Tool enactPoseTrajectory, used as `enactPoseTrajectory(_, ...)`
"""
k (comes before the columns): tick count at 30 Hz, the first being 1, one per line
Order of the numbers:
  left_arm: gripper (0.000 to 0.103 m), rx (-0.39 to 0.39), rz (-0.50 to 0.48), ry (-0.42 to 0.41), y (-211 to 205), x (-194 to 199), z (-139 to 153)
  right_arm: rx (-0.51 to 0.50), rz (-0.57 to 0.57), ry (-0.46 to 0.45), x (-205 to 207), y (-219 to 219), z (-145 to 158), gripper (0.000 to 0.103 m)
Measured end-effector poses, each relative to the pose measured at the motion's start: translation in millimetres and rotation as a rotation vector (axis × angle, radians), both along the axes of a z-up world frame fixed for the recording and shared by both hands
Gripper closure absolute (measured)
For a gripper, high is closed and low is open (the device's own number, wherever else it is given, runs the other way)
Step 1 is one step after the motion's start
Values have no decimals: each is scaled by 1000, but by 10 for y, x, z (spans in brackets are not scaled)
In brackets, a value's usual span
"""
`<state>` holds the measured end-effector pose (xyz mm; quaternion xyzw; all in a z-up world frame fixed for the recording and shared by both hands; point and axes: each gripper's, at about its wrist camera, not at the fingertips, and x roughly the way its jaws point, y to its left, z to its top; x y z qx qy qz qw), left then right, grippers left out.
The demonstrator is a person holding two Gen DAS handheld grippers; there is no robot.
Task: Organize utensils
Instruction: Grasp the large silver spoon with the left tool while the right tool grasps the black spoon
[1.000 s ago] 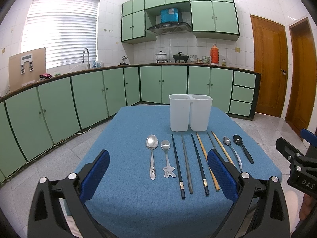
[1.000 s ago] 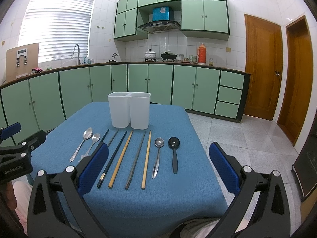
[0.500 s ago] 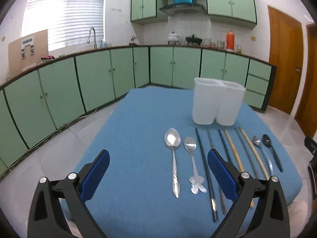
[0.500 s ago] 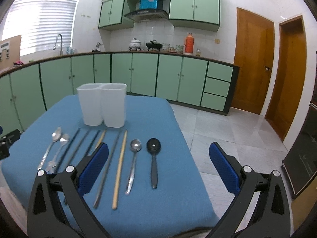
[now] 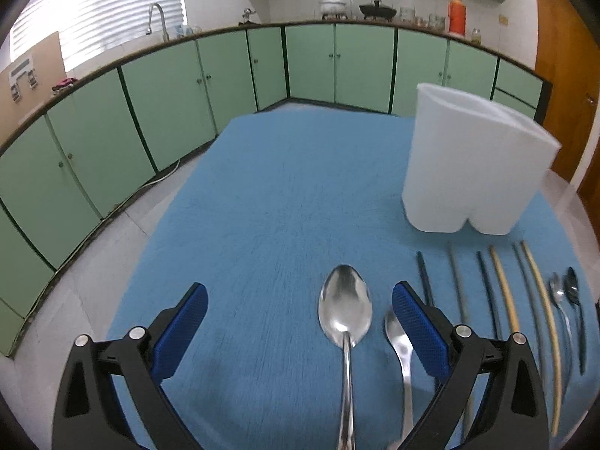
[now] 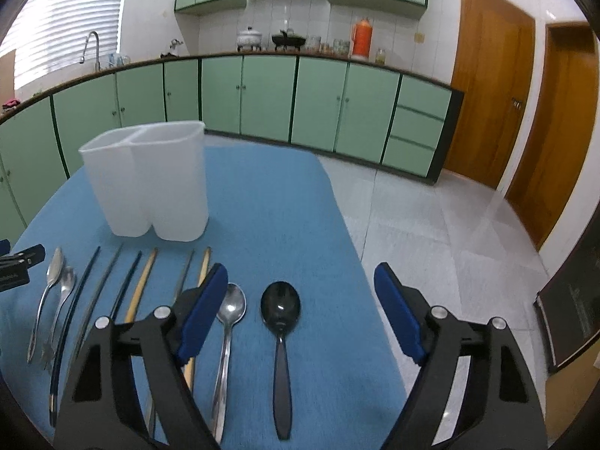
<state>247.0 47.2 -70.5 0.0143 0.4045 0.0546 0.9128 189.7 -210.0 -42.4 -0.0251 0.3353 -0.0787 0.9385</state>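
Both tools are low over the blue-covered counter point(image 5: 262, 195) now, each spread wide and gripping nothing. The left tool point(image 5: 300, 332) has the large silver spoon point(image 5: 345, 315) lying between its blue pads, nearer the right-hand pad, with open cloth on the other side; the smaller silver spoon point(image 5: 399, 341) lies just beside it, partly hidden behind that pad. Over on the other side, the right tool point(image 6: 302, 311) brackets the black spoon point(image 6: 280, 311), with a silver spoon point(image 6: 231, 309) lying just beside its left pad and bare cloth running out to the counter's right edge. Between the two groups of spoons, the chopsticks point(image 6: 140, 285) lie in a neat row, dark ones and wooden ones side by side, apart from each other. The white two-compartment holder point(image 6: 150, 172) stands upright behind the row, just beyond the chopstick tips. Plenty of open blue surface stretches to the left of the holder in the left wrist view, and tiled floor point(image 6: 431, 225) falls away past the counter's right edge.
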Motion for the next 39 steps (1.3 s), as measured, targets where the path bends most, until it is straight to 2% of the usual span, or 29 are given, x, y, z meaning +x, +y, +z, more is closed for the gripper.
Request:
enactPoseTrajectory(5,7,9,-2,42,-39,179,-138,-4,-3,26,173,-21,-117,28)
enactPoseTrajectory(11,20,-28,-14,82,-27,277,-248,-7,-4,36,250,-49,-180,28)
enactPoseTrajectory(14,30,-49,-32,95,-6,313,-286,-15,0,44,252,-48,-218,28)
enactPoseTrajectory(16,41,-74,-49,103,-4,336,-300,-18,-2,51,273,-54,-233,28)
enactPoseTrajectory(17,42,-75,-52,97,-15,331,-299,-17,-4,54,282,-72,-240,29)
enactPoseTrajectory(20,55,-81,-69,90,-53,304,-304,-12,2,65,311,-113,-275,33)
enactPoseTrajectory(21,65,-87,-74,87,-64,299,-301,-14,2,67,314,-108,-286,34)
enactPoseTrajectory(22,68,-89,-77,85,-76,289,-296,-16,1,72,323,-117,-298,35)
enactPoseTrajectory(25,68,-101,-78,78,-64,276,-292,0,7,89,350,-131,-341,41)
enactPoseTrajectory(30,68,-111,-66,54,-49,208,-254,15,53,120,375,-69,-412,44)
enactPoseTrajectory(34,68,-76,-66,36,-105,125,-193,22,65,145,393,-68,-468,50)
enactPoseTrajectory(39,68,-68,-68,24,-119,75,-169,30,67,177,454,-89,-543,53)
